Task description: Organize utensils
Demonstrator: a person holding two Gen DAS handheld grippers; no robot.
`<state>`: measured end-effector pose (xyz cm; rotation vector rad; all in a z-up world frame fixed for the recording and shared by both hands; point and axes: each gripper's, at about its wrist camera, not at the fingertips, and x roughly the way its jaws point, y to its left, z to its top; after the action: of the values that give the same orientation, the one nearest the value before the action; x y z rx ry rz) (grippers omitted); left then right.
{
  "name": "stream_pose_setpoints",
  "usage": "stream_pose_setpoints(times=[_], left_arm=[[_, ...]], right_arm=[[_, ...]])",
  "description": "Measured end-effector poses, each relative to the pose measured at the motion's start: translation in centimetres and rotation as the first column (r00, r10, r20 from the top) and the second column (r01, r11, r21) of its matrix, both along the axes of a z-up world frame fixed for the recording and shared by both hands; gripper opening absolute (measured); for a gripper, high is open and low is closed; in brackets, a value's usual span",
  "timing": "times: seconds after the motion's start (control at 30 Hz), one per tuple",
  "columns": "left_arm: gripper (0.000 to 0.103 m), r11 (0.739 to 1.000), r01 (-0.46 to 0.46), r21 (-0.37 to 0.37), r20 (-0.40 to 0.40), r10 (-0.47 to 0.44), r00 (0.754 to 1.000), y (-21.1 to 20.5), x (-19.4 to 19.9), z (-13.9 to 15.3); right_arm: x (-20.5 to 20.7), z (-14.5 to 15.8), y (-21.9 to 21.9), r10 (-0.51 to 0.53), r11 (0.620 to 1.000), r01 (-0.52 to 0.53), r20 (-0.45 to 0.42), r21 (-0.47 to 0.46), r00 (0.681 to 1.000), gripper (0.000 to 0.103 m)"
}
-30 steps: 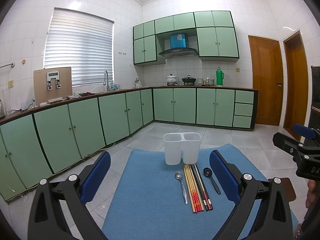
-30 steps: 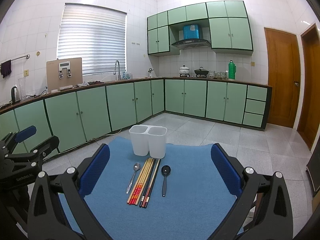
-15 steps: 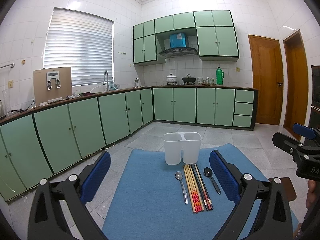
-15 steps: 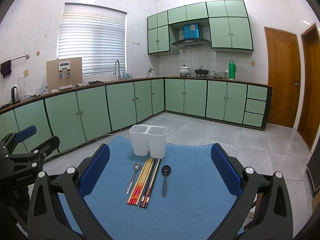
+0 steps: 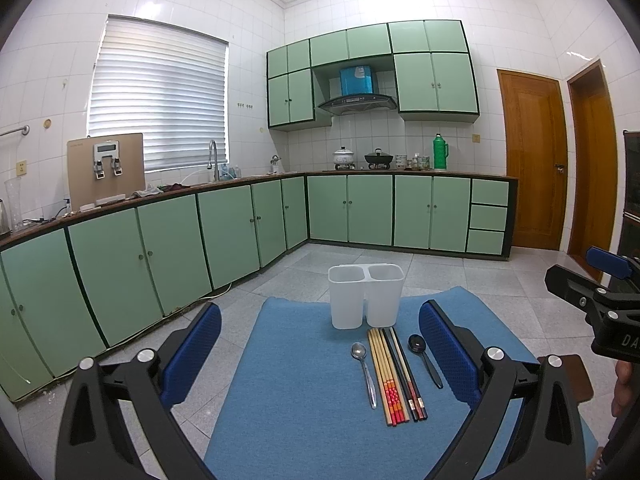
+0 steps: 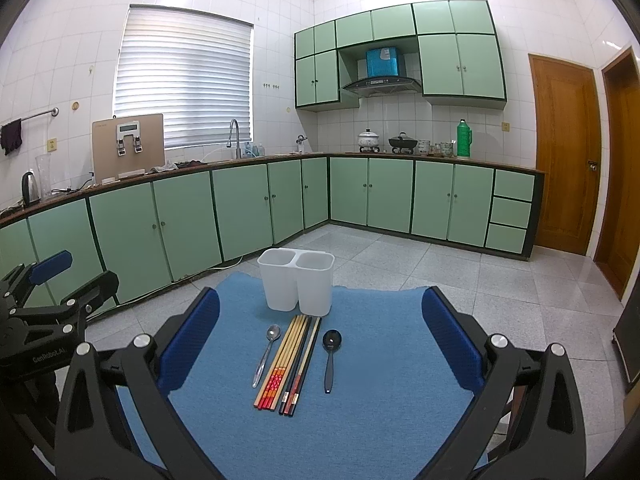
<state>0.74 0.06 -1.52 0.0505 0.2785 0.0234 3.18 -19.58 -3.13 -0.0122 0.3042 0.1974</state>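
A white two-compartment holder (image 5: pixel 365 295) (image 6: pixel 297 281) stands upright and empty at the far end of a blue mat (image 5: pixel 304 384) (image 6: pixel 372 408). In front of it lie a silver spoon (image 5: pixel 363 372) (image 6: pixel 266 353), a bundle of wooden chopsticks with red ends (image 5: pixel 386 376) (image 6: pixel 280 362), dark chopsticks (image 5: pixel 404 376) (image 6: pixel 302 364) and a black spoon (image 5: pixel 425 360) (image 6: pixel 330 358). My left gripper (image 5: pixel 320 356) is open and empty, held above the mat short of the utensils. My right gripper (image 6: pixel 320 344) is open and empty, likewise above the mat.
Green base cabinets (image 5: pixel 224 232) run along the left and back walls. The floor around the mat is grey tile (image 6: pixel 500 292). Wooden doors (image 6: pixel 566 152) are at the right. The right gripper shows at the right edge of the left wrist view (image 5: pixel 596 296).
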Motion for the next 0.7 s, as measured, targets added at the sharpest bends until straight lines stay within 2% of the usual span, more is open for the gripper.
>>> stream_pose_setpoints(times=[0.7], left_arm=[[0.097,1.000,-0.002,0.000,-0.011,0.002,1.000,0.35,0.55,-0.90]], right_arm=[[0.43,-0.45,0.06,-0.003,1.000,0.003,-0.008,0.001,1.000,0.098]])
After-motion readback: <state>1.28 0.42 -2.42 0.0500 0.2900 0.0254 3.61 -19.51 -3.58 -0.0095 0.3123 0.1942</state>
